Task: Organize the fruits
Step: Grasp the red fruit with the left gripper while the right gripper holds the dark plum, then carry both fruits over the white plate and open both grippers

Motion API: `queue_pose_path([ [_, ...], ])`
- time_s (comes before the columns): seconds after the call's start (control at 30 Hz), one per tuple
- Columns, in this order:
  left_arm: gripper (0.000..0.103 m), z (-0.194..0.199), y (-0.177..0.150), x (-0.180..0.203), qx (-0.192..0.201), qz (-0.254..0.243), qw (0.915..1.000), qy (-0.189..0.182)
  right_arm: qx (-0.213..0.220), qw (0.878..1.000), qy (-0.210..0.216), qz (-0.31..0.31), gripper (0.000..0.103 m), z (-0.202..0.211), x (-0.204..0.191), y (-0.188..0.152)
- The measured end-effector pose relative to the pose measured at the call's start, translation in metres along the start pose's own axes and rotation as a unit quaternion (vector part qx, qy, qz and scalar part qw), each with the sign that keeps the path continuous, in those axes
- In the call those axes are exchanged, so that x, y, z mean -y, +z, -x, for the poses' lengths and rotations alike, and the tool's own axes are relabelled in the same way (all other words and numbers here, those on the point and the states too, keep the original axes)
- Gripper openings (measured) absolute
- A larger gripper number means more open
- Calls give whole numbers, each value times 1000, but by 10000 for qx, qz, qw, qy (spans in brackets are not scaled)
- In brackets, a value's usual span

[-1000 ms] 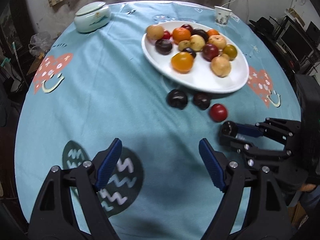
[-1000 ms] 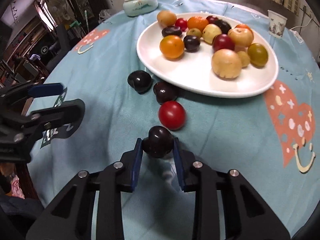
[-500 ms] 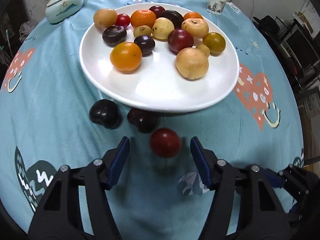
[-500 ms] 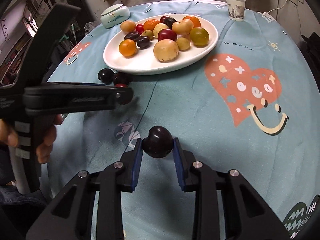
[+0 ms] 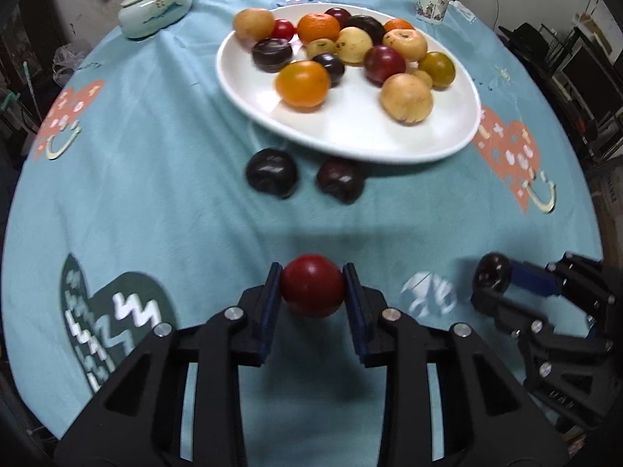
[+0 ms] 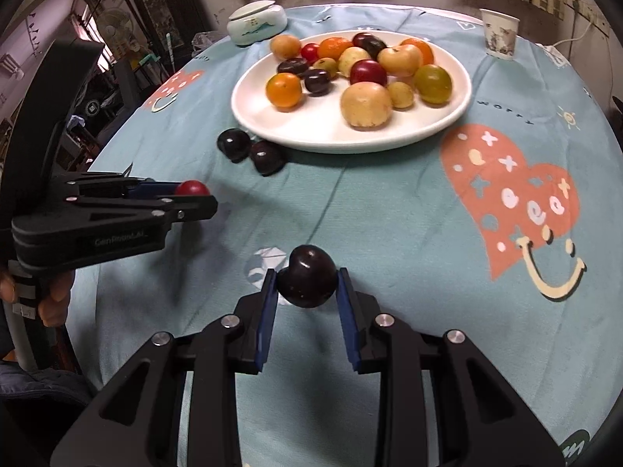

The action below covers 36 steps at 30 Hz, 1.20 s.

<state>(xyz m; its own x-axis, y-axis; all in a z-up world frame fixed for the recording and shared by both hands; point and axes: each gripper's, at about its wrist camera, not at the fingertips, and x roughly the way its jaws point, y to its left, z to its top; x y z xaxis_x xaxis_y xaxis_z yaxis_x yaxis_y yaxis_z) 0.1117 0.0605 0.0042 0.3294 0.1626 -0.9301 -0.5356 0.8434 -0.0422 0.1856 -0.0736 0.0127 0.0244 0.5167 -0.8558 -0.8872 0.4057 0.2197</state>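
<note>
Left wrist view: both my grippers hold fruit short of the white plate [image 5: 447, 144].
My left gripper [image 5: 312, 292] is closing on a red fruit [image 5: 312, 290], pads touching; the plate lies at 12 o'clock, two dark plums [image 5: 271, 173] before it. Only the right wrist view shows my right gripper [image 6: 307, 284] clamped on a dark plum [image 6: 307, 276], plus the person's hand [image 6: 54, 295] at 9 o'clock.
</note>
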Motion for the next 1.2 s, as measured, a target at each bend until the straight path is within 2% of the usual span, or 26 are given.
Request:
queue_pose_path([
  [0.2,32,-5,-17,-11,-63,-117,9998,173,-231,9997,-40,115,30,-17,-18,-13],
  [0.3,32,-2,-20,-11,-9,-265,9995,196,-214,9997,-38,58,31,-14,-22,-15],
  [0.63,32,33,-17,-3,393,-745,9964,2,67,10000,-40,53,31,9,-49,-14],
  [0.93,32,27,-14,-1,276,-1048,9940,-151,-233,9996,-144,-40,31,-8,-59,-21],
  [1.07,32,29,-1,1,364,-1145,9926,-184,-119,9998,-150,-94,31,-5,-53,-7],
  [1.2,32,40,24,2,610,-1173,9909,-242,223,9995,-174,-120,31,11,-45,22],
])
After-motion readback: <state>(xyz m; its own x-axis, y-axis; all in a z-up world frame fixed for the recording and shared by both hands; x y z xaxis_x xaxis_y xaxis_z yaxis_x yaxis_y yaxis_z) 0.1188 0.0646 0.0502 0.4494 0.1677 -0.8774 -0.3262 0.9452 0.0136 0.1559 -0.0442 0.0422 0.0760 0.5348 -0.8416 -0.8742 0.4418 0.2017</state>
